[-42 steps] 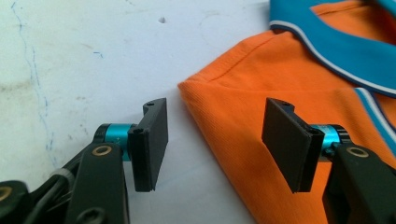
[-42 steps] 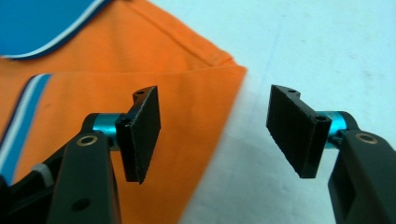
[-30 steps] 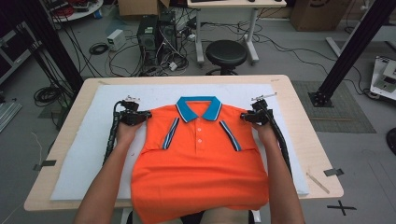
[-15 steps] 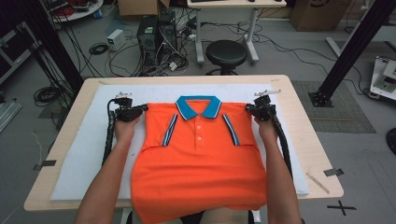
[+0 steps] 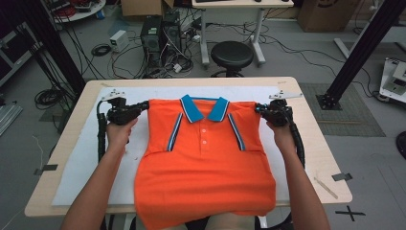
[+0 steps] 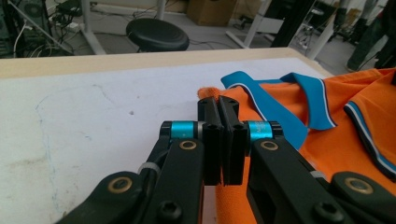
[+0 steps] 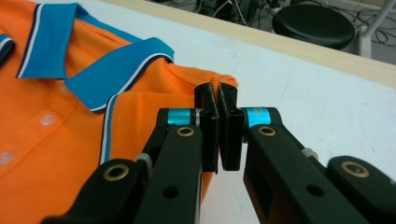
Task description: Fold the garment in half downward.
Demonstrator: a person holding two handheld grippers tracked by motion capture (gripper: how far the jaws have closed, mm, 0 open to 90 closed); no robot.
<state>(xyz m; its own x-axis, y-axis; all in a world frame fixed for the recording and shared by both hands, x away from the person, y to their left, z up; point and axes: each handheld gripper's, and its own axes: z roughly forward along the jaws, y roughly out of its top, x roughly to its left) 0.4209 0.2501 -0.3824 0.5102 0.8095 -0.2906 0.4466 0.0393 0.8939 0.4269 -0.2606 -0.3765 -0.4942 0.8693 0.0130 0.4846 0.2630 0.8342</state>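
Near edge first: the shirt hem hangs off the table toward the person, body lies flat on the white mat, front up, collar at the far end. L gripper is pinched tight on the shirt's far L shoulder corner; in the left gripper view a nub of orange cloth pokes out past the closed tips. R gripper same story on the other shoulder: jaws clamped with a fold of fabric between them, seen in the right gripper view; its jaws have just been closing onto that fold. Step looks like a two-corner lift/pull to straighten or reposition the shirt. To do it well, prob.: keep both hands level and moving together so the shoulder line stays taut w/o skewing, don't pull apart so hard the thin pinch slips, and watch the overhanging hem so it doesn't drag the body off the mat. No containers on the table. Beyond the far edge: a stool, and on the floor a PC tower w/ cables.
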